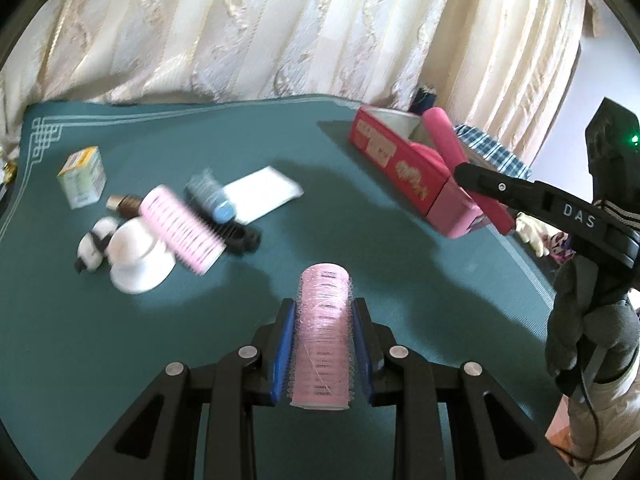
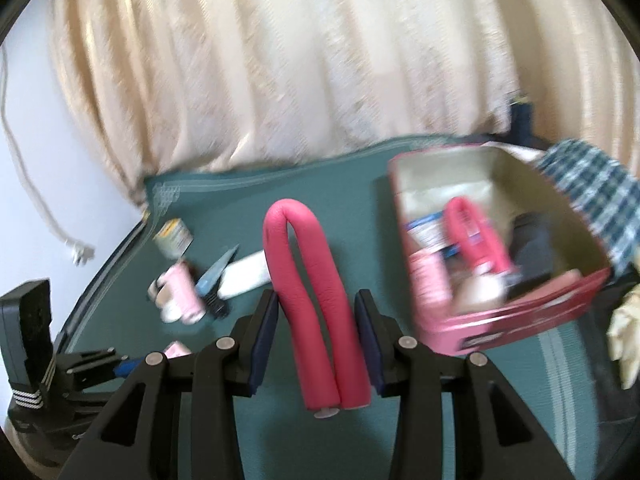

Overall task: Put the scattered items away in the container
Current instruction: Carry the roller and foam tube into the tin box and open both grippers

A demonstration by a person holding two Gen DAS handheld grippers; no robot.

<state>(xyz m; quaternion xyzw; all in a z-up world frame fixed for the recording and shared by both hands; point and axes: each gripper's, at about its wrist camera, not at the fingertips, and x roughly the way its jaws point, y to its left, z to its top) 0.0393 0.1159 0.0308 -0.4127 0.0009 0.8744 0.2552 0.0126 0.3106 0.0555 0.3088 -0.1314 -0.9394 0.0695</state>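
Pink rollers (image 1: 322,336): one per claw, another (image 1: 181,230) on cloth (image 1: 120,344).

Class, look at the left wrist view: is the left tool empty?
No, the left tool is closed on a pink hair roller between its blue pads.

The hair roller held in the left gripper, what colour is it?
Pale pink hair roller, clamped in the left gripper. The left wrist view shows it best.
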